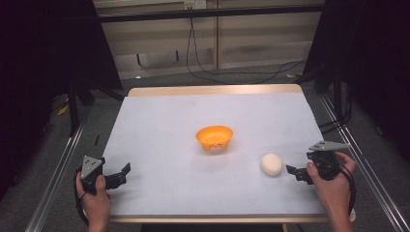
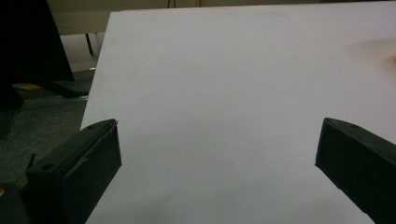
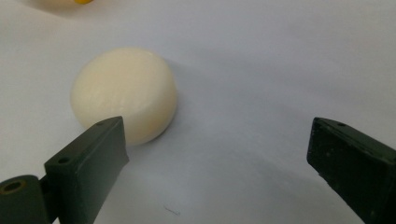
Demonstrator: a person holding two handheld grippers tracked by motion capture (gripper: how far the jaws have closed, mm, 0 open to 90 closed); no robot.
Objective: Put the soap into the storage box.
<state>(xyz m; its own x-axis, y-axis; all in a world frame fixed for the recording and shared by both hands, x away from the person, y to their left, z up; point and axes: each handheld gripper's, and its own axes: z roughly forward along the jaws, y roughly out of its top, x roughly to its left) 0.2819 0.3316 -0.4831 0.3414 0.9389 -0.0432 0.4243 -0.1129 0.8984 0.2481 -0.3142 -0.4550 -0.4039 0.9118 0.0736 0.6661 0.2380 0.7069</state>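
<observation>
Here, right gripper (image 1: 293, 172) low, level, jaws apart, just beside white puck (image 1: 271, 164).

One orange bowl (image 1: 214, 137), one pale round bun (image 1: 271, 164) — two grippers

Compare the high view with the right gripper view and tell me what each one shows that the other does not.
High view alone: the whole orange bowl upright at mid-table, the left claw resting open near the table's left edge, both of the person's hands, and the floor and cables behind.

Right gripper view alone: a close look at the right claw, its jaws standing wide apart with the pale round piece just ahead of the left jaw and not gripped.

Both: the pale round piece, the white table cover, and the right claw.
</observation>
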